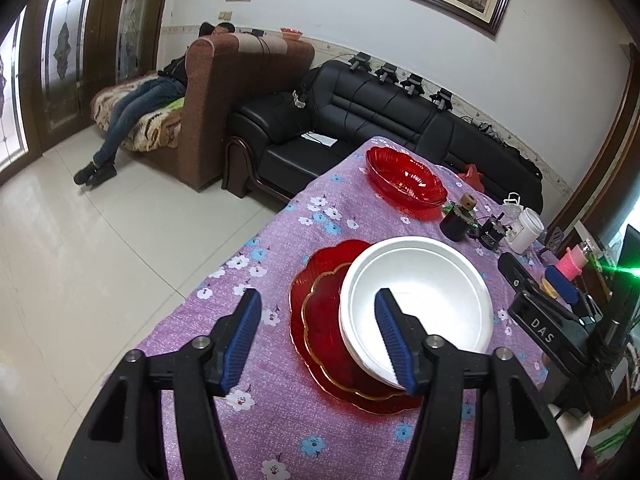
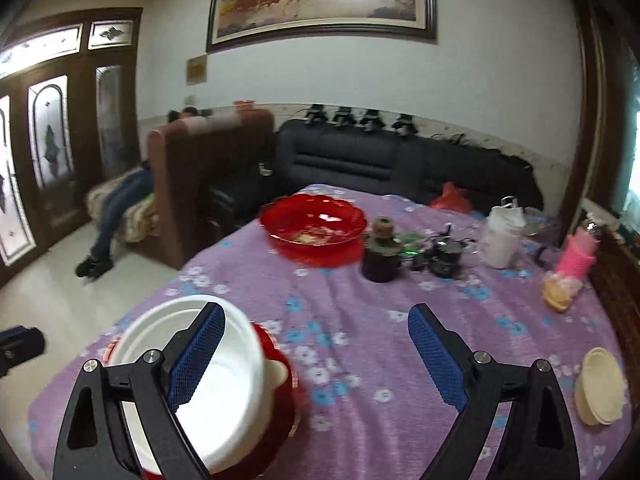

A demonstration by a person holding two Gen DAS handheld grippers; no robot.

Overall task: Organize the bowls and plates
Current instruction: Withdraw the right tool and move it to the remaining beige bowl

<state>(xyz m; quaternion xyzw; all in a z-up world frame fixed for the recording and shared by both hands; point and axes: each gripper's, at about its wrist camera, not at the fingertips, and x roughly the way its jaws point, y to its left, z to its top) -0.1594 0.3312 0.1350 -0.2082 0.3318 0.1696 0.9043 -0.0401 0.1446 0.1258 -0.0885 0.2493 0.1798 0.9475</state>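
Stacked white bowls (image 1: 424,292) sit on stacked red plates (image 1: 320,320), the upper one gold-rimmed, near the table's front. My left gripper (image 1: 318,338) is open and empty; its right finger overlaps the bowls' near rim. My right gripper (image 2: 316,354) is open and empty above the table; its left finger is in front of the white bowls (image 2: 224,392), which rest on a red plate (image 2: 280,360). A red glass bowl (image 1: 404,178) stands at the far end and shows in the right wrist view (image 2: 314,226). Cream bowls (image 2: 600,386) lie at the right edge.
The table has a purple floral cloth (image 2: 360,300). A dark jar (image 2: 382,256), small gadgets (image 2: 444,256), a white container (image 2: 502,240) and a pink item (image 2: 578,256) stand along its far right. The other gripper's body (image 1: 560,328) shows at right. Sofas (image 1: 360,108) stand beyond.
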